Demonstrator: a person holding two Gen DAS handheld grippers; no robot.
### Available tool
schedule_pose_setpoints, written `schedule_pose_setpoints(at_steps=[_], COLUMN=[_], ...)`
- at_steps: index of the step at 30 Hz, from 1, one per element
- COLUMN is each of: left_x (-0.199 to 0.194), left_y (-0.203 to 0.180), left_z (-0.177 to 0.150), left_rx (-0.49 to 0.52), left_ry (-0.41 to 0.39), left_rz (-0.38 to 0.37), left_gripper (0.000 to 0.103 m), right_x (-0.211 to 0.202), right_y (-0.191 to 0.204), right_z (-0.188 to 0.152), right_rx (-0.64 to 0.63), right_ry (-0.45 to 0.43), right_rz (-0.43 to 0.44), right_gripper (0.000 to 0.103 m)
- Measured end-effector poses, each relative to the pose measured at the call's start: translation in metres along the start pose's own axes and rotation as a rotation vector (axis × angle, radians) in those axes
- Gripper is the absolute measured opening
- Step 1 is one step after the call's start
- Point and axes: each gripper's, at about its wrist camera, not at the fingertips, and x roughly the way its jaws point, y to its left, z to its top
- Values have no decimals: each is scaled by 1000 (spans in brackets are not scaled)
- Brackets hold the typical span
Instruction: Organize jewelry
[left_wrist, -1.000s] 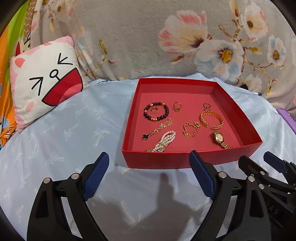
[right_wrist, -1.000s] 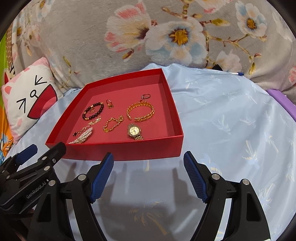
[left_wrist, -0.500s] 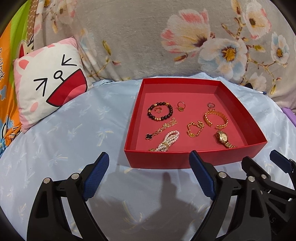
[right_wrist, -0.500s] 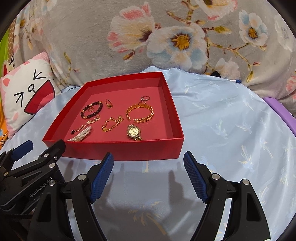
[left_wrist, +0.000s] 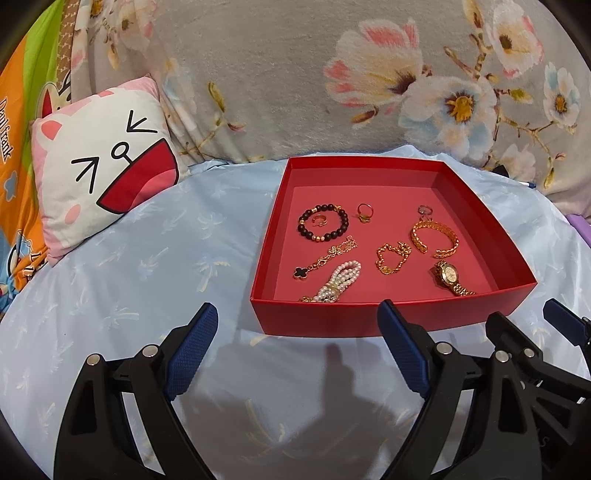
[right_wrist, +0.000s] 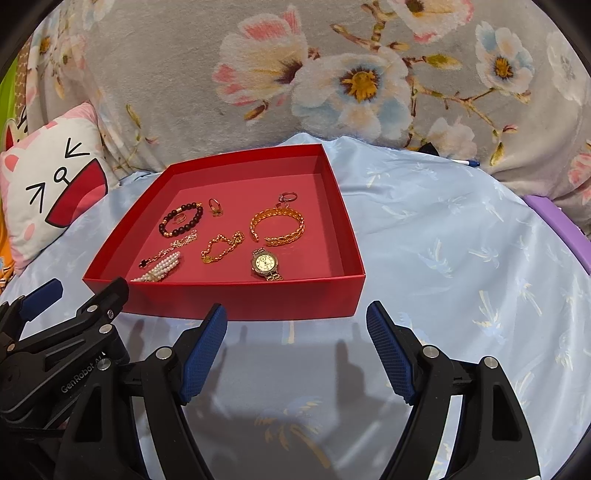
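A red open box (left_wrist: 369, 319) (right_wrist: 240, 302) sits on the pale blue cloth. It holds a dark bead bracelet (left_wrist: 323, 223) (right_wrist: 181, 219), a pearl bracelet (left_wrist: 338, 282) (right_wrist: 162, 271), a clover necklace (left_wrist: 321, 260), a gold chain (left_wrist: 392, 255) (right_wrist: 221, 246), a gold cuff (left_wrist: 436, 237) (right_wrist: 277, 228), a gold watch (left_wrist: 447, 276) (right_wrist: 265, 263) and rings (left_wrist: 365, 213). My left gripper (left_wrist: 297, 347) and right gripper (right_wrist: 297, 347) are both open and empty, just in front of the box.
A cat-face pillow (left_wrist: 99, 184) (right_wrist: 48, 184) leans at the left against a grey floral blanket (left_wrist: 332, 74). A purple edge (right_wrist: 557, 225) shows at the far right. Each gripper shows in the other's view, the right one (left_wrist: 524, 354) and the left one (right_wrist: 55, 332).
Both grippers have shifted a little left and back; the box sits slightly further right and the pillow shows more. Jaws stay open. Nothing in the box moved.
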Motion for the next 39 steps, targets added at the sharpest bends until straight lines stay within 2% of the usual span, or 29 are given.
schedule_pose_setpoints(at_steps=[39], left_x=[-1], left_y=[-2], left_z=[-1], left_rx=[24], left_ry=[-16], left_rz=[51], left_gripper=[85], right_x=[0], right_y=[1], right_z=[1], right_rx=[-2], right_ry=[1], right_rz=[-2], right_gripper=[76])
